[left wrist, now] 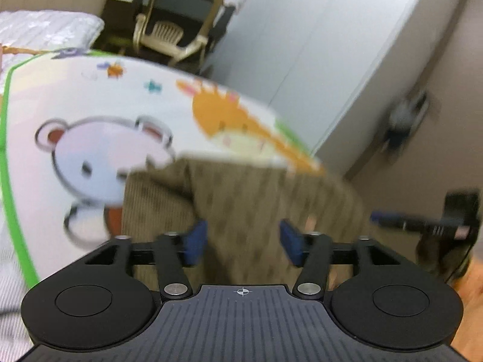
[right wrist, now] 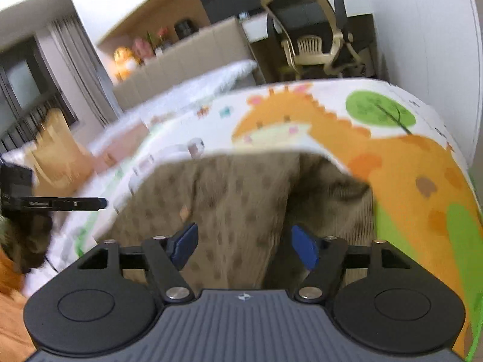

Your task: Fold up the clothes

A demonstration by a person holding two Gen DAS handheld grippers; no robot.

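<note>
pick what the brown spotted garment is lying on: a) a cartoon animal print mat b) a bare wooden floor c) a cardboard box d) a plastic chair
a, the brown spotted garment lies on the cartoon animal print mat, whose giraffe and bear pictures show around it in both wrist views.

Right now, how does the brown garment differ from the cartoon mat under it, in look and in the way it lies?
The brown garment is dull olive-brown with small darker spots; the cartoon mat is white with a bright orange giraffe and a green tree. The garment is bunched, one layer over another; the mat lies flat and spread. The garment covers only the mat's near part. Both are blurred by motion.
</note>
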